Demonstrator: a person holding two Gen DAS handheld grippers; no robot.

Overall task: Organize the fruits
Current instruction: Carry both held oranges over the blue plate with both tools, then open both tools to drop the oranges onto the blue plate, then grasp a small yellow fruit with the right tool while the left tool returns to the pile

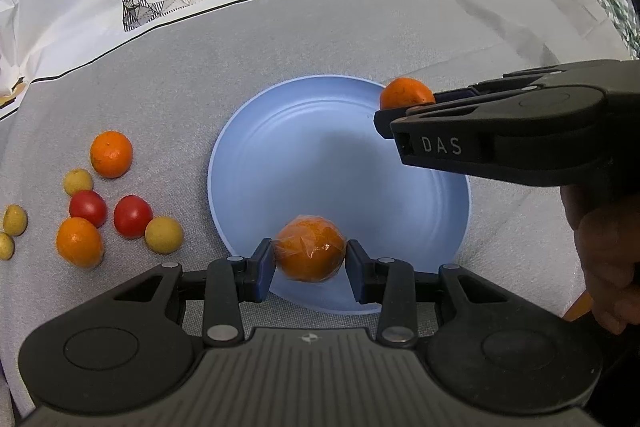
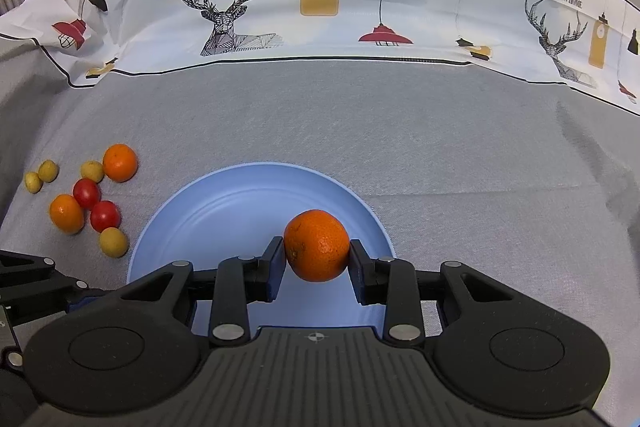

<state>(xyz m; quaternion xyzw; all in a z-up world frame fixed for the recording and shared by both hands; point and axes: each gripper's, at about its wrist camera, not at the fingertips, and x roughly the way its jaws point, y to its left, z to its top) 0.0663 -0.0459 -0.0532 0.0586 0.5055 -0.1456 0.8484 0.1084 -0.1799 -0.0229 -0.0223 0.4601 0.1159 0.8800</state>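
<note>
While both oranges hang over the blue plate [image 1: 256, 131], the step in hand looks like setting them down inside it, and that goes best if each is lowered until it meets the plate's floor before the jaws part, since a round fruit let go from above would likely roll toward the rim. Placing the 2 well apart should stop them knocking each other out.

The left gripper [image 1: 309, 259] pinches a wrapped orange [image 1: 309, 249], its skin under clear film, the blue pads pressed on either side; the fruit sits right between the fingertips, over the plate's near edge. The right gripper [image 2: 317, 254] pinches a bare orange [image 2: 317, 245] the same way, over the plate's right half; from the left wrist view it hangs near the far rim.

On the grey cloth of the bench [image 2: 400, 131], left of the plate, lie the rest: 2 loose oranges [image 1: 111, 153], 2 red tomatoes [image 1: 133, 215] and several small yellow fruits [image 1: 164, 234], clustered close together and still to be sorted.
</note>
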